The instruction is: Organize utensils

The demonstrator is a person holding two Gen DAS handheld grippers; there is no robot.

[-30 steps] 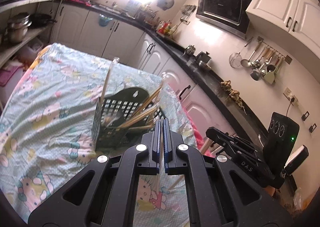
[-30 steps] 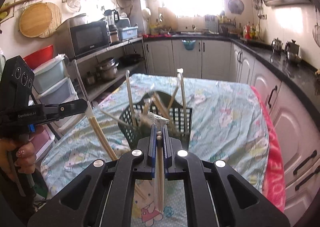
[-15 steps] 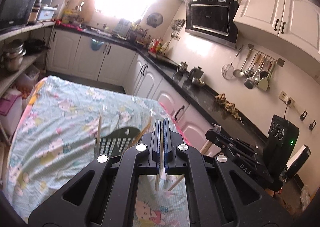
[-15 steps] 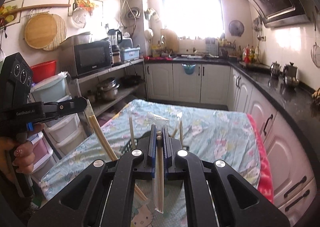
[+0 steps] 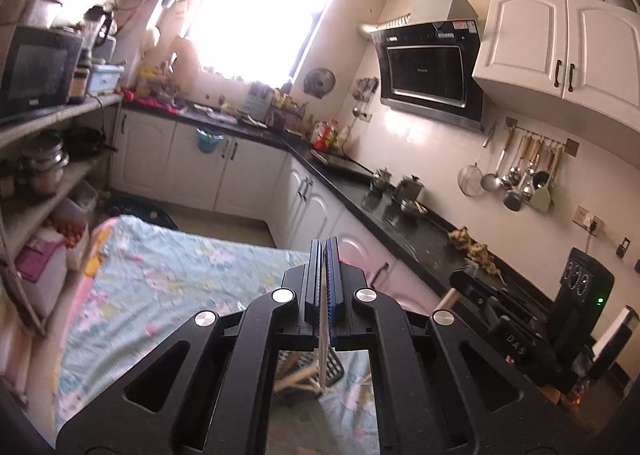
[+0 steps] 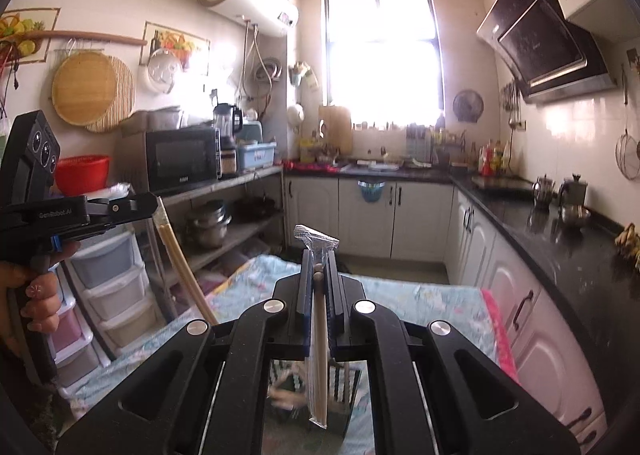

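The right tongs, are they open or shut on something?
Shut. The right tongs are clamped on plastic-wrapped chopsticks; the wrapper's top sticks out above the pads, and the sticks hang down over the basket.

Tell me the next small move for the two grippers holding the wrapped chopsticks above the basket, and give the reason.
Probably carry both pairs sideways, clear of the basket, before lowering them. The right gripper is shut on wrapped chopsticks and the left gripper on another wrapped pair. Both pairs hang over the basket, whose other sticks lie jumbled; their tips look clear of it.
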